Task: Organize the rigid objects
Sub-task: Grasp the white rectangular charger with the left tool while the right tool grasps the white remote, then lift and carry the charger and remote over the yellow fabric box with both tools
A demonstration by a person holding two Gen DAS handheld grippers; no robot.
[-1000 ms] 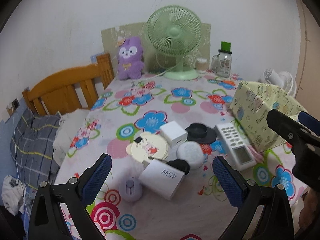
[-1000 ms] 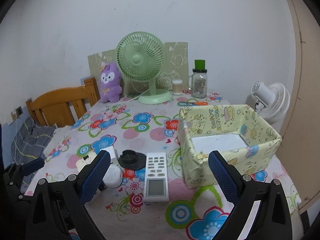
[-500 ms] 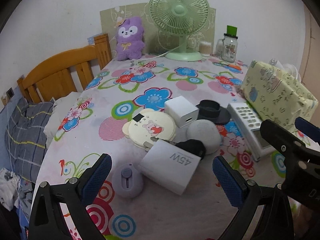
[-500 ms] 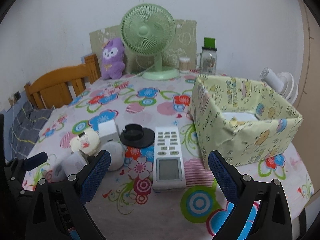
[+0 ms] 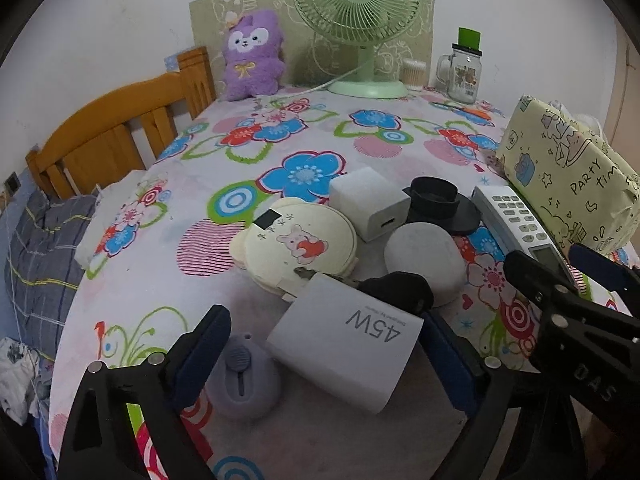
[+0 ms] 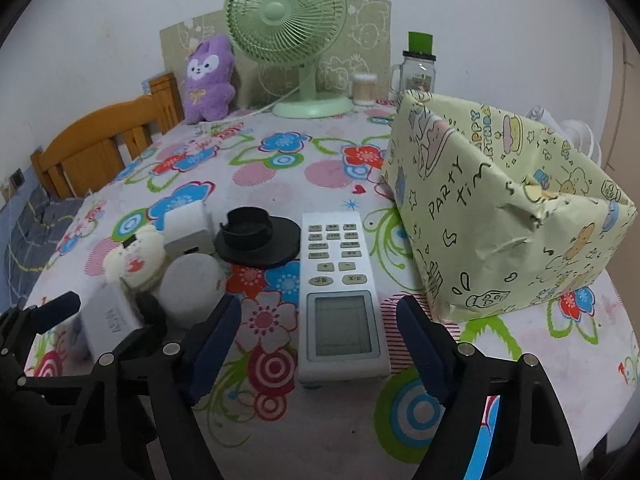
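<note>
A pile of small objects lies on the floral table. My left gripper [image 5: 324, 344] is open, low over the table, its fingers either side of a white 45W charger [image 5: 344, 340] and a lilac round gadget [image 5: 242, 380]. Behind them lie a cream round case [image 5: 300, 244], a small white cube charger [image 5: 370, 202], a grey dome [image 5: 424, 256] and a black cap [image 5: 440, 204]. My right gripper [image 6: 320, 340] is open, its fingers either side of the near end of a white remote [image 6: 338, 292]. A yellow paper-wrapped box [image 6: 508, 232] stands to the right.
A green fan [image 6: 286, 28], a purple plush toy [image 6: 210, 80], a glass jar with a green lid [image 6: 418, 68] and a cotton-swab pot [image 6: 364, 88] stand along the back wall. A wooden bed frame [image 5: 120, 136] is to the left of the table.
Both grippers have moved forward and down toward the table. The left now brackets the 45W charger, the right brackets the remote. Both stay open.
</note>
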